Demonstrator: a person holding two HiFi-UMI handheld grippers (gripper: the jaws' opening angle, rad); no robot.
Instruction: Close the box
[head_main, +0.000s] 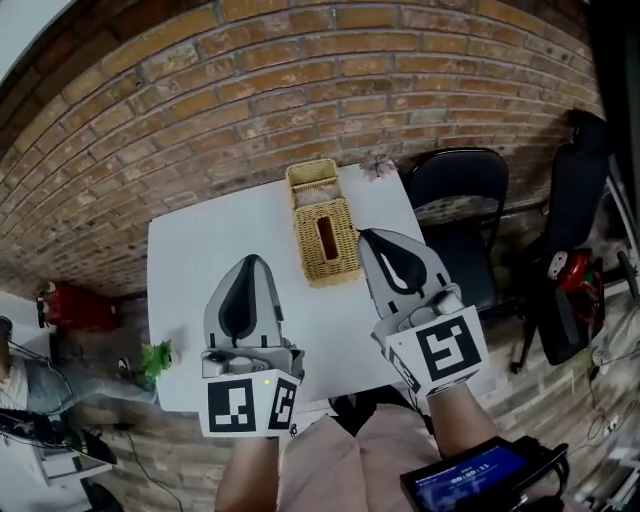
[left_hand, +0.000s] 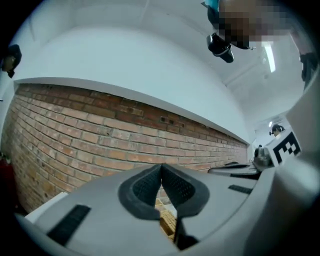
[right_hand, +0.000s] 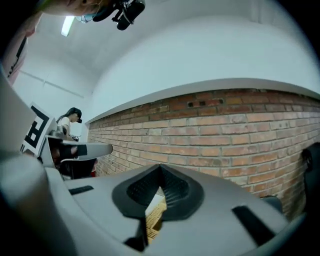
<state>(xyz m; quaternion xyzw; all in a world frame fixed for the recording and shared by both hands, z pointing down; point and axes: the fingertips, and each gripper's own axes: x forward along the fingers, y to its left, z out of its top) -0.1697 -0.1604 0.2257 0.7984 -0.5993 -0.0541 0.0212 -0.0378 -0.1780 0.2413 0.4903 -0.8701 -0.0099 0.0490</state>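
The left claw (head_main: 248, 270) and right claw (head_main: 378, 248) were shut tight, holding nothing. Between them, a bit ahead, the box (head_main: 326, 238) on the counter (head_main: 190, 260) looked closed, maybe done.

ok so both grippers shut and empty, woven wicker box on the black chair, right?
No: the woven wicker box sits on the white table, beside the black chair, as the head view shows. The left gripper and right gripper are shut and empty.
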